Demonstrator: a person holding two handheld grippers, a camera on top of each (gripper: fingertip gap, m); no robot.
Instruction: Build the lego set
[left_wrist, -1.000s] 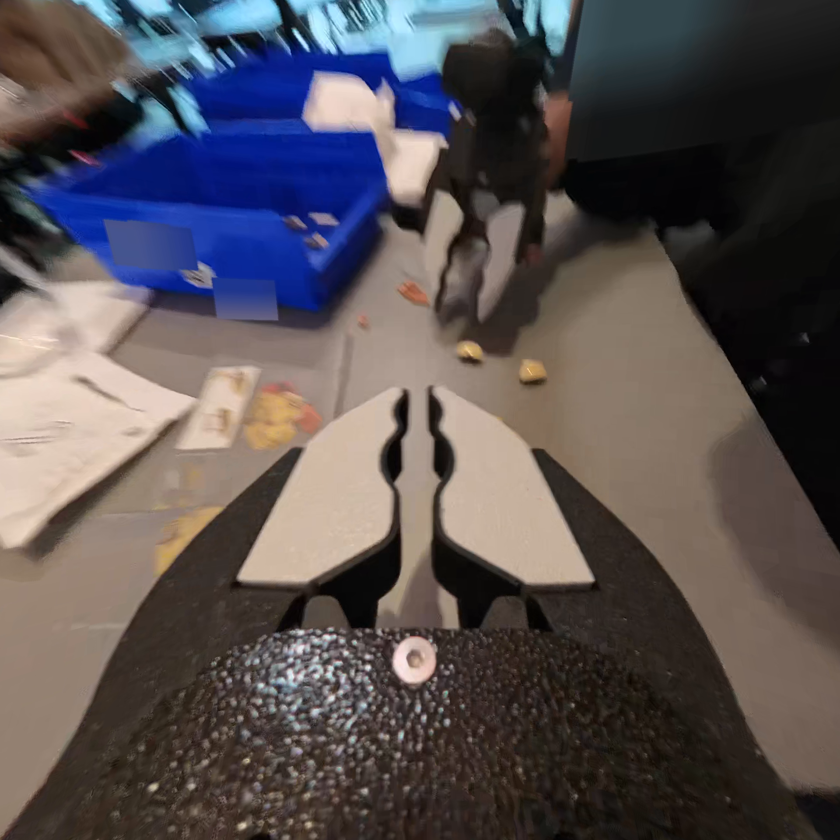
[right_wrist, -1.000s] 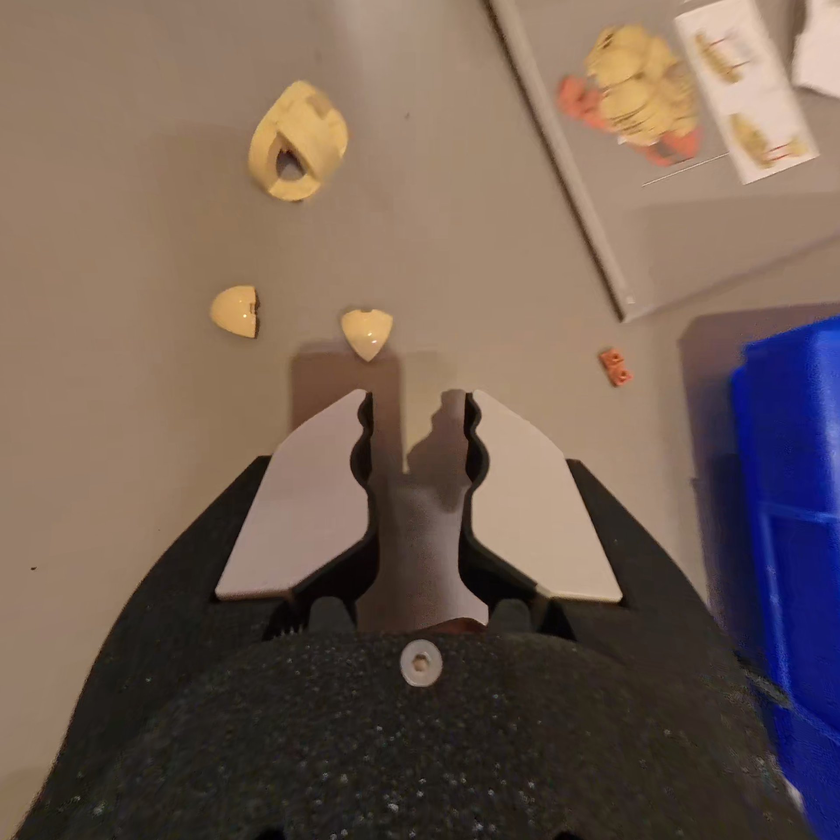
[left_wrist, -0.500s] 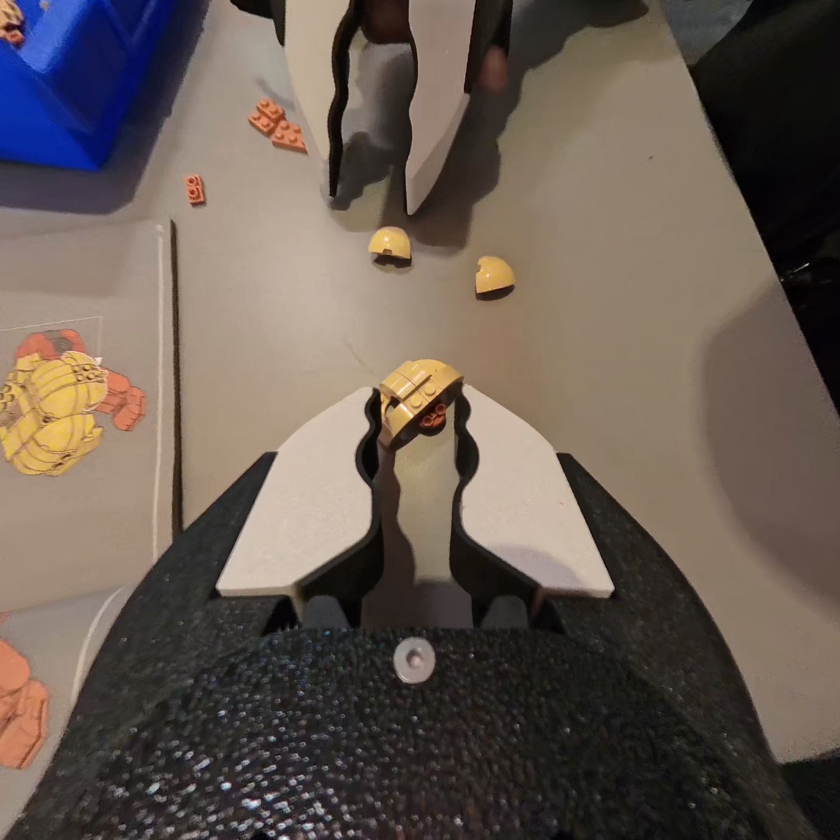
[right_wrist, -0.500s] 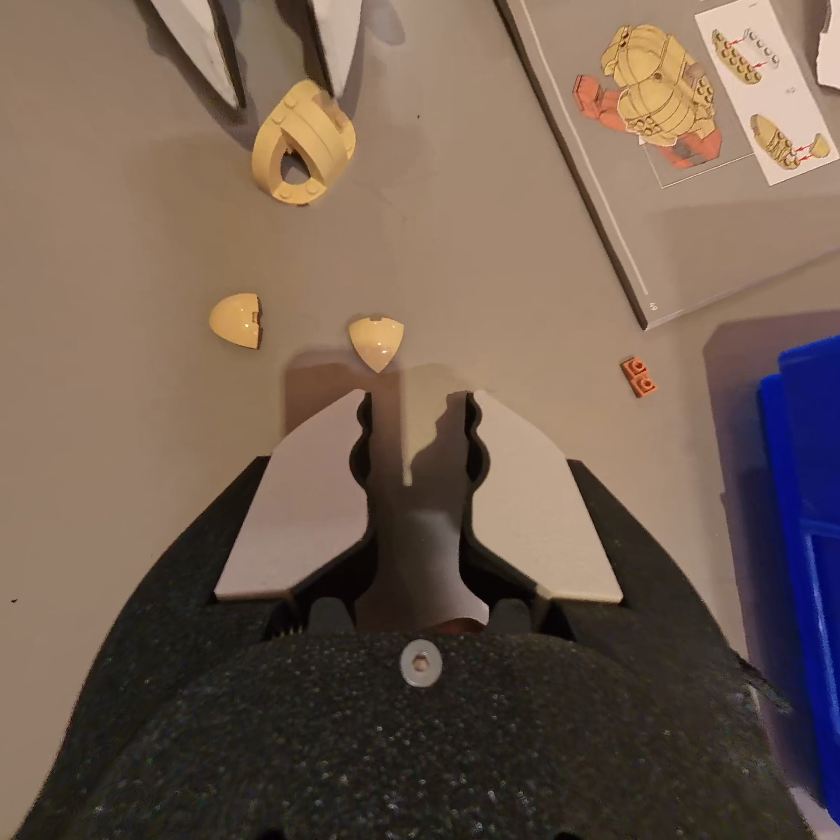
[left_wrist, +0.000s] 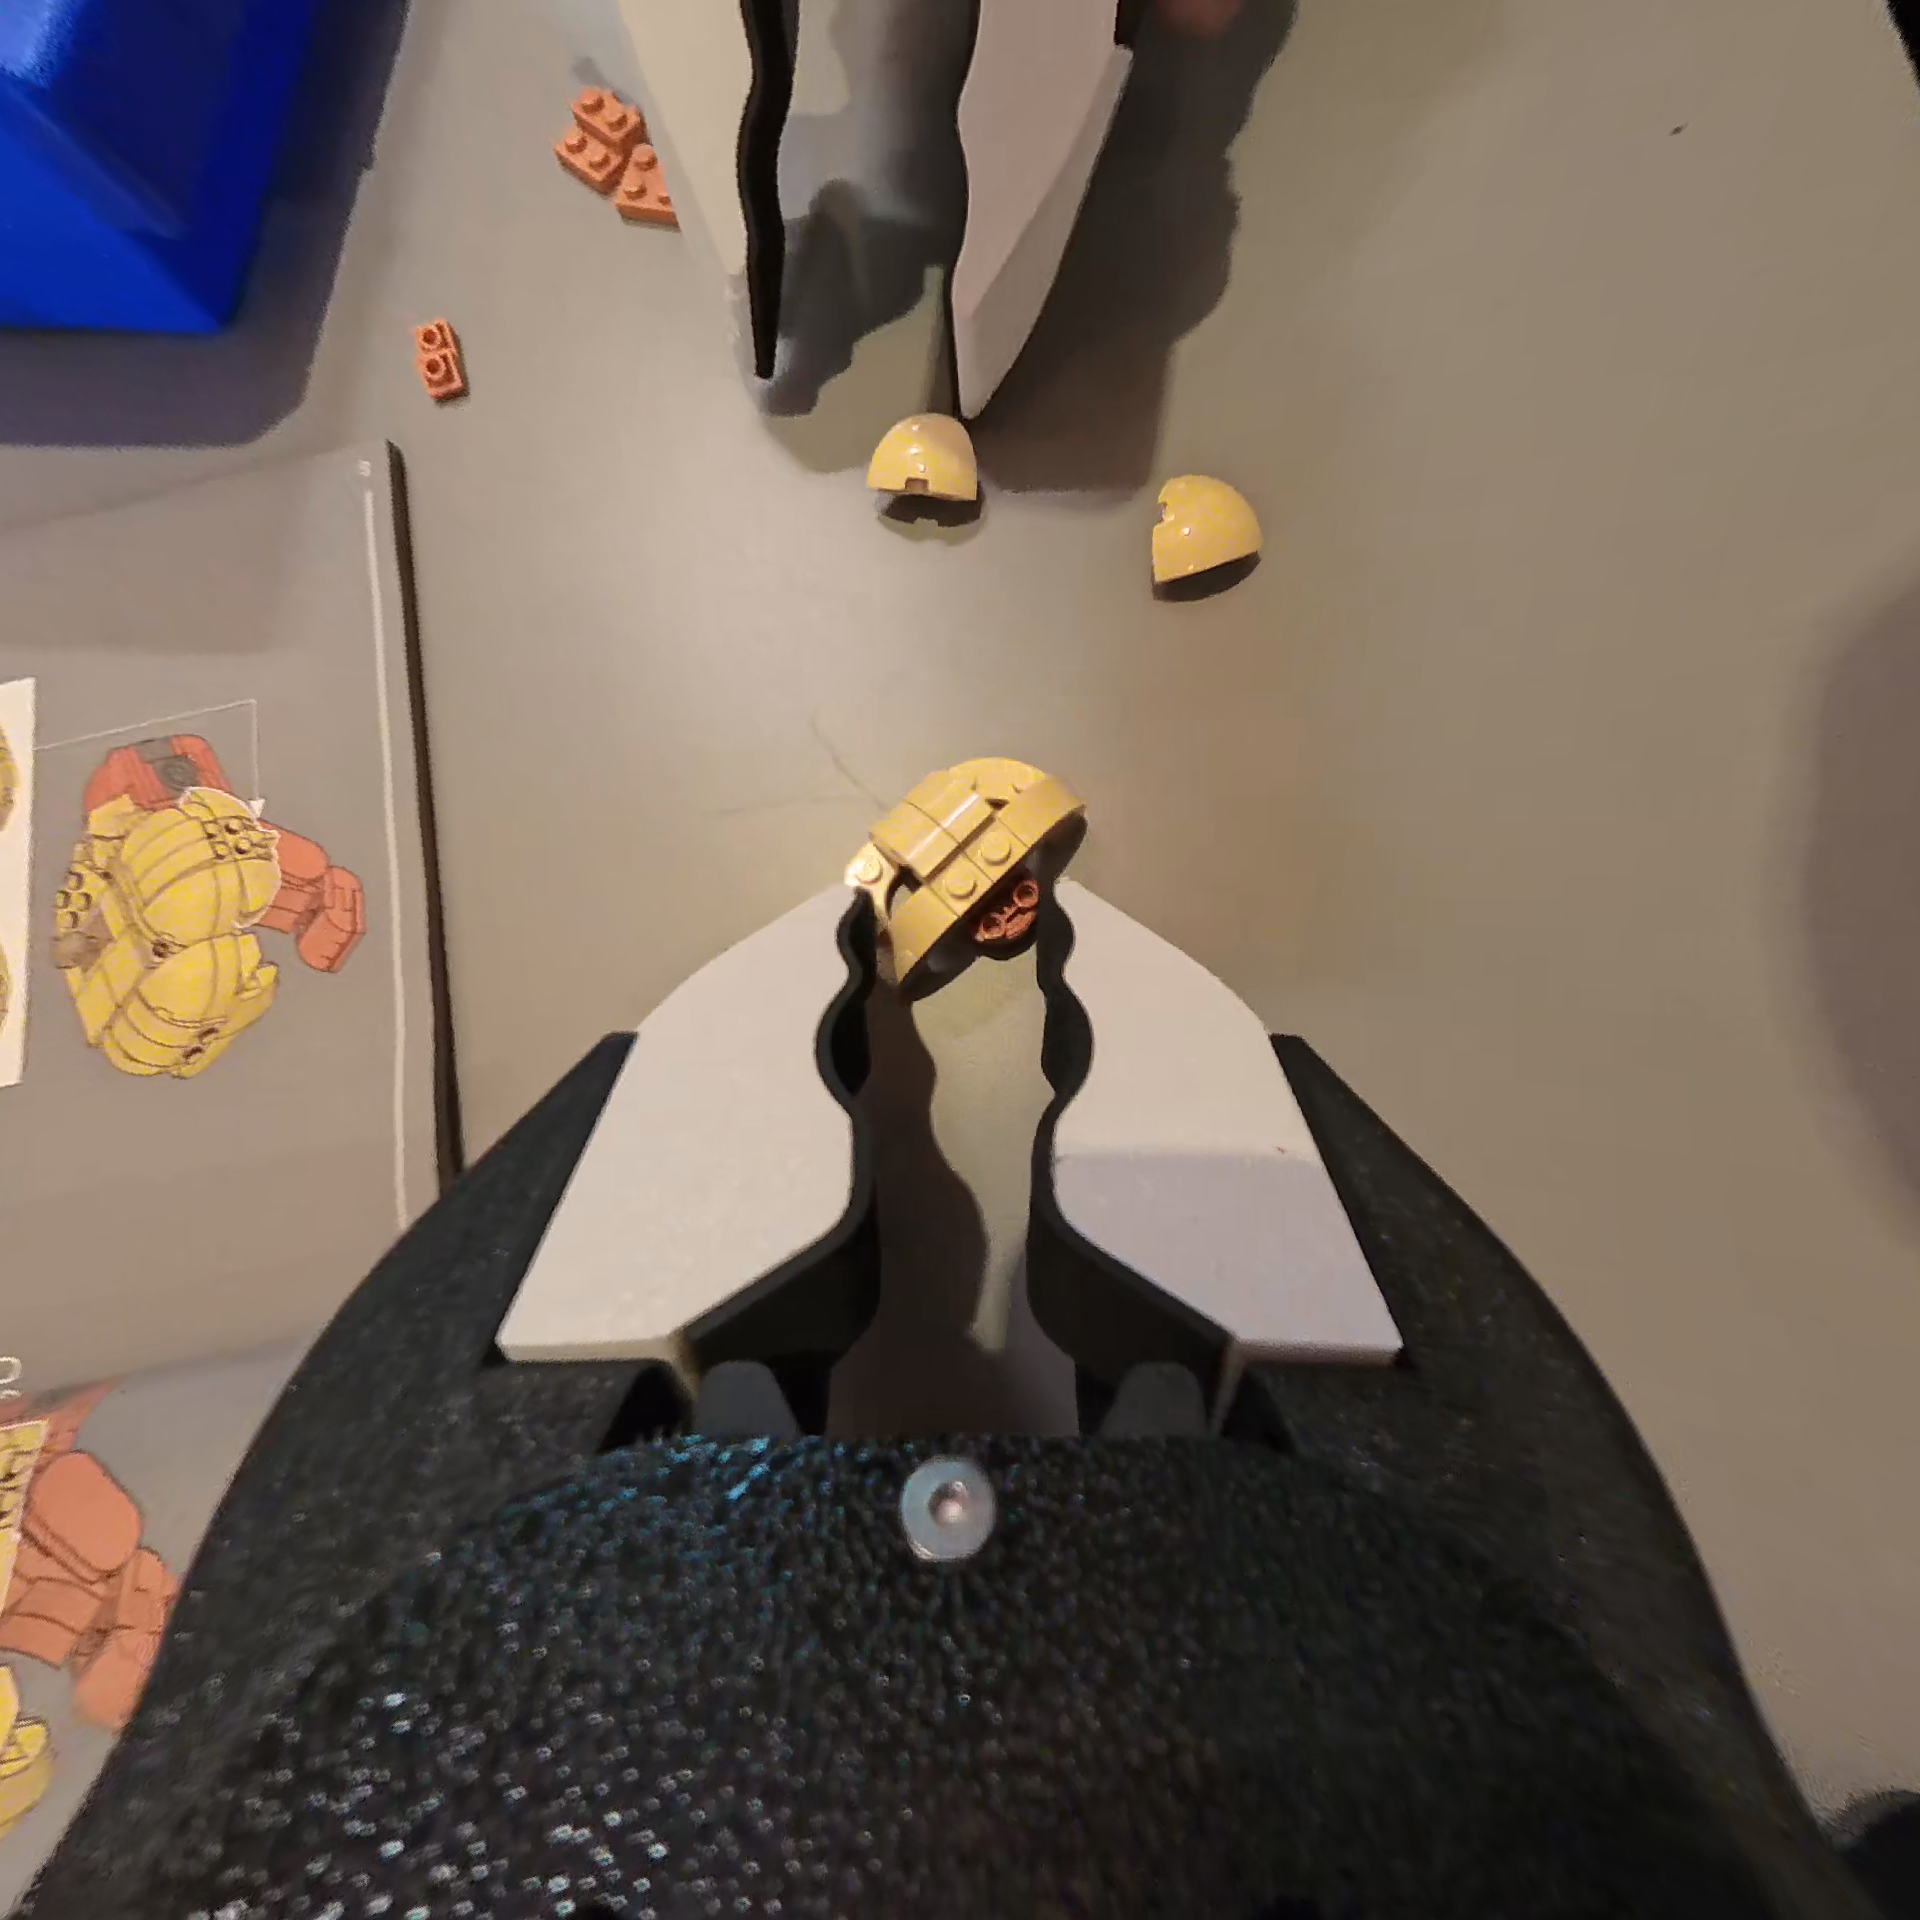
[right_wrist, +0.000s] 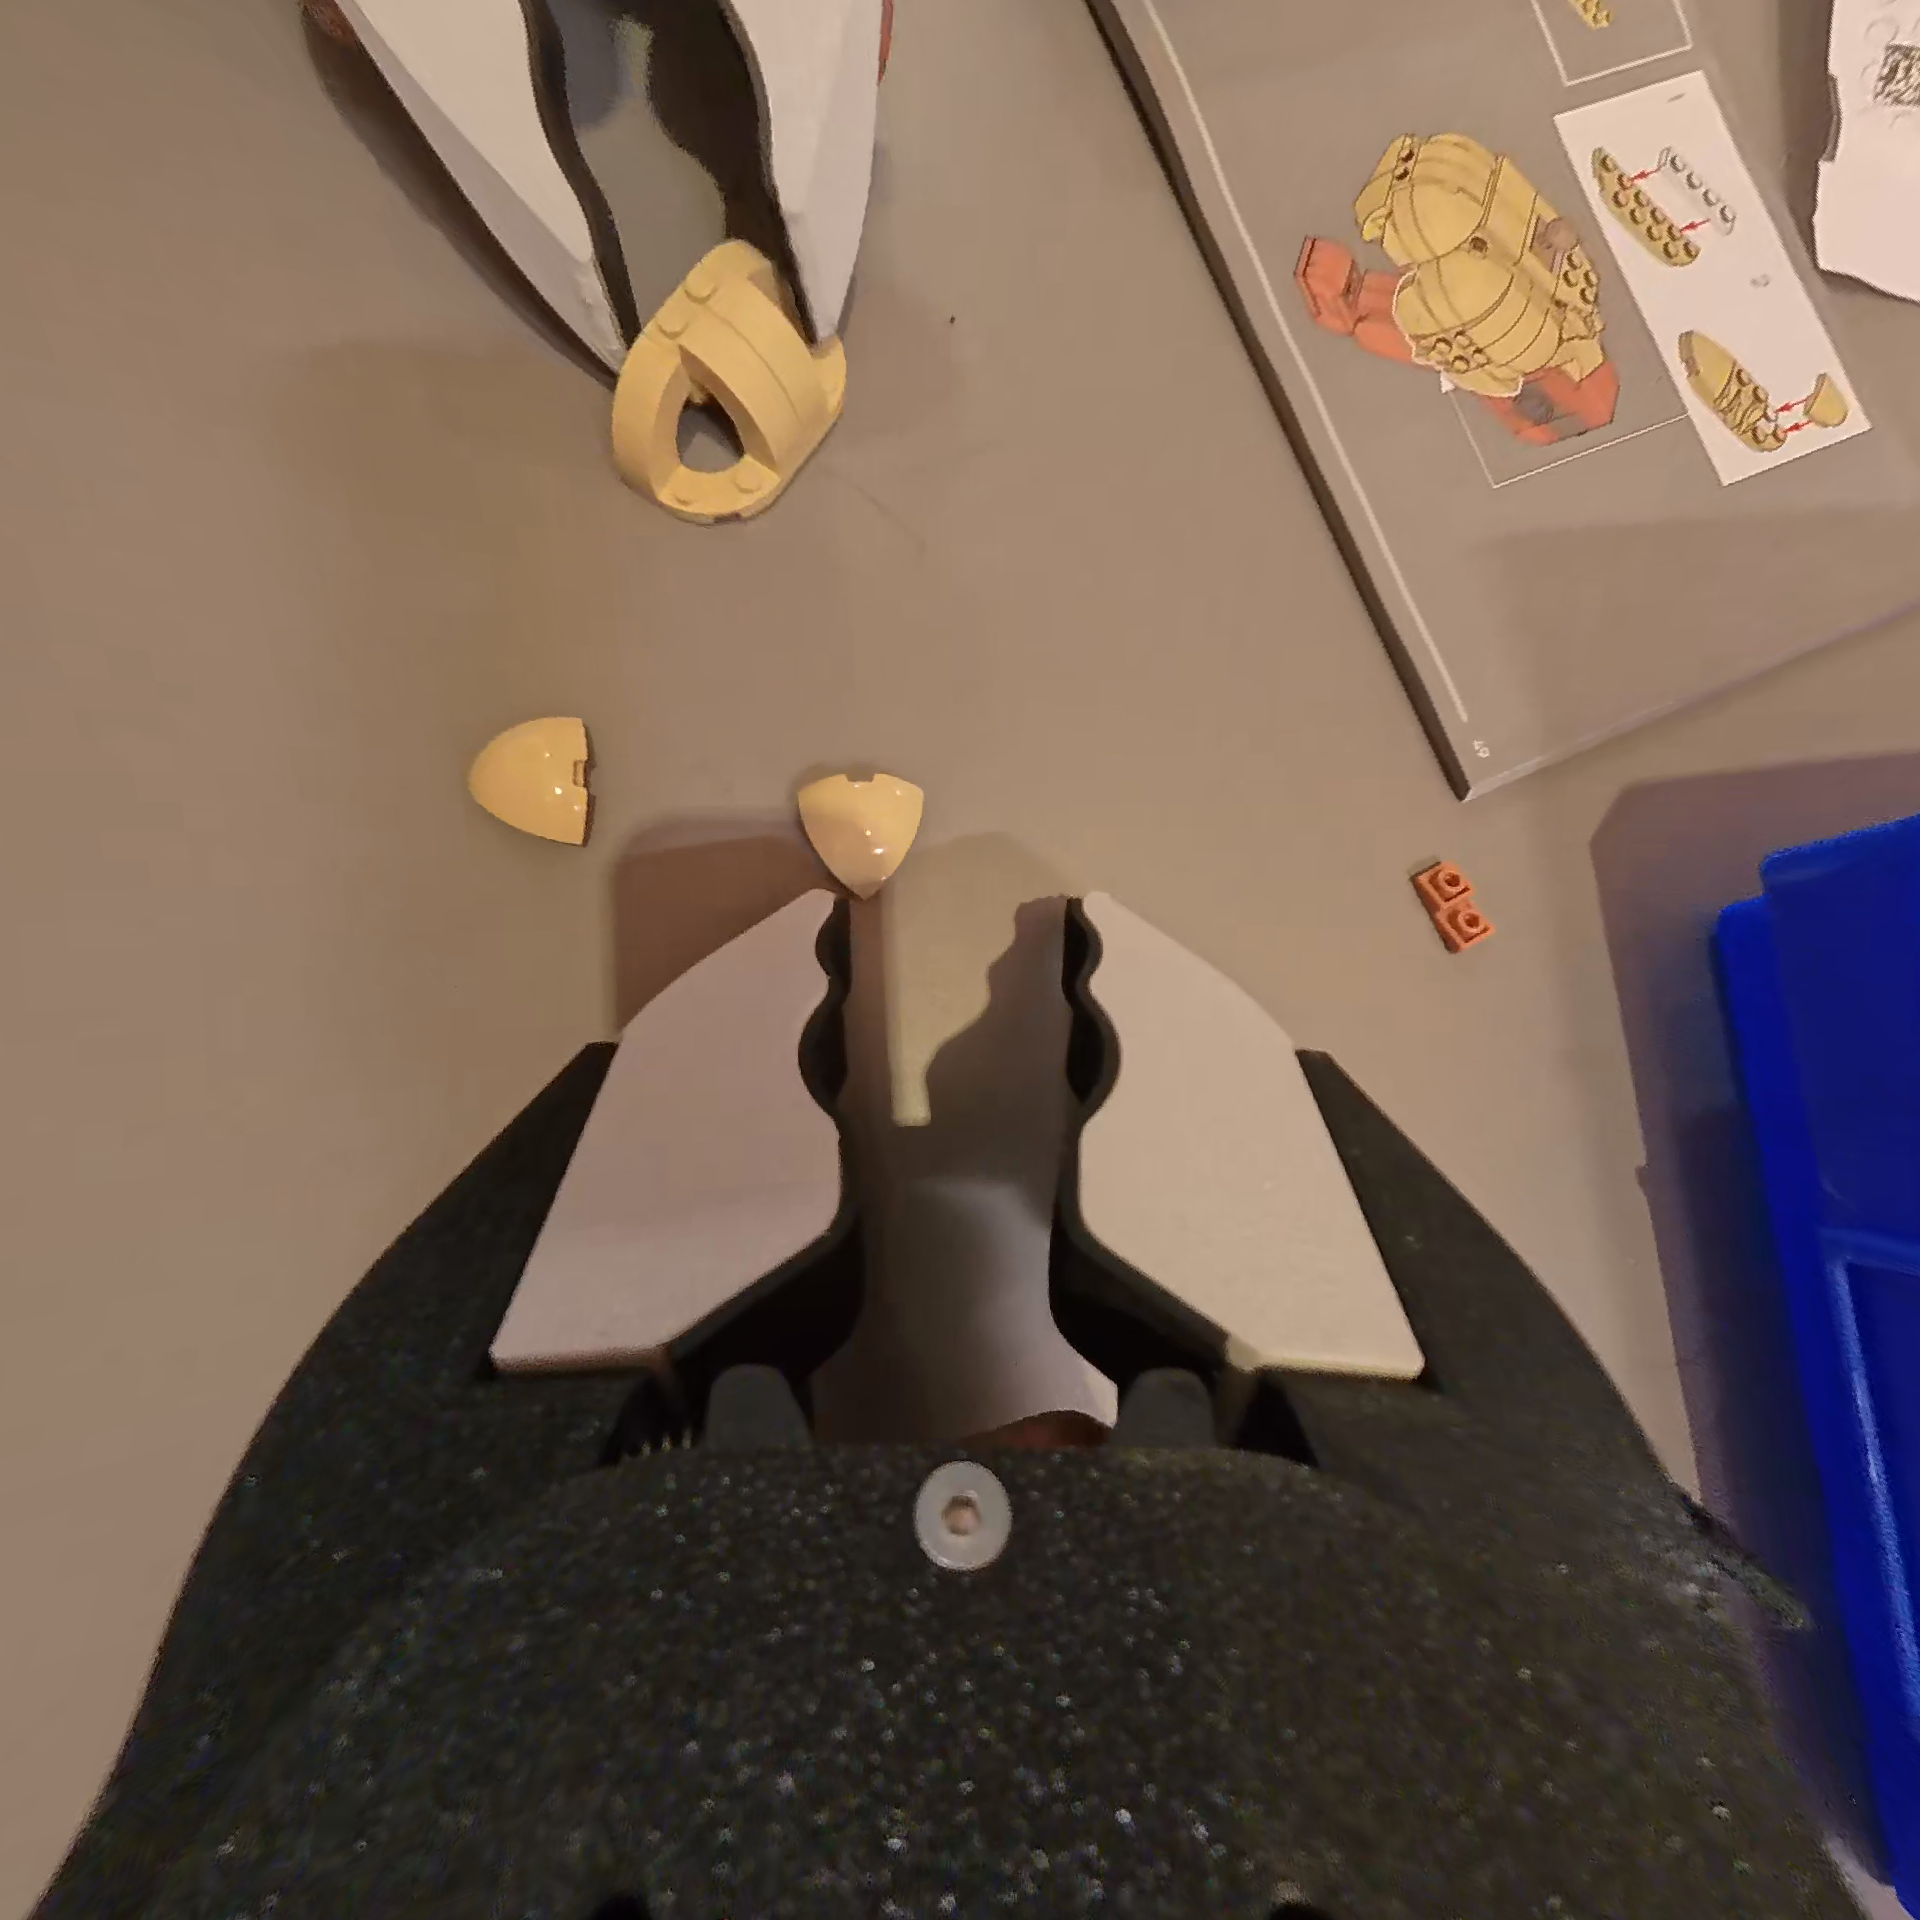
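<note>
A tan curved lego assembly (left_wrist: 966, 862) with a small brown part inside rests on the grey table (left_wrist: 1455, 831). My left gripper (left_wrist: 951, 909) is open, with one fingertip on each side of the assembly. The right wrist view shows the same: the assembly (right_wrist: 727, 405) sits between the left gripper's tips (right_wrist: 722, 338). My right gripper (right_wrist: 954, 904) is open and empty. A tan dome piece (right_wrist: 860, 840) lies just past its left fingertip, and a second dome (right_wrist: 530, 779) lies further left. In the left wrist view the right gripper (left_wrist: 862, 384) hovers by the domes (left_wrist: 923, 468) (left_wrist: 1205, 530).
An open instruction booklet (left_wrist: 208, 883) (right_wrist: 1507, 436) lies beside the work area. A blue bin (left_wrist: 125, 156) (right_wrist: 1849, 1247) stands past it. A small orange two-stud plate (left_wrist: 440, 358) (right_wrist: 1455, 906) and a cluster of orange plates (left_wrist: 618, 156) lie loose on the table. Left tips to right tips: about 11 cm. The left gripper is farther from the small orange two-stud plate (left_wrist: 440, 358), some 15 cm, than the right, some 7 cm. My right wrist view (right_wrist: 1447, 896) looks at it from another angle.
My left gripper has swung down from a near-shut, raised pose, opened, and come around the tan assembly. My right gripper has crept slightly toward the near dome piece.
</note>
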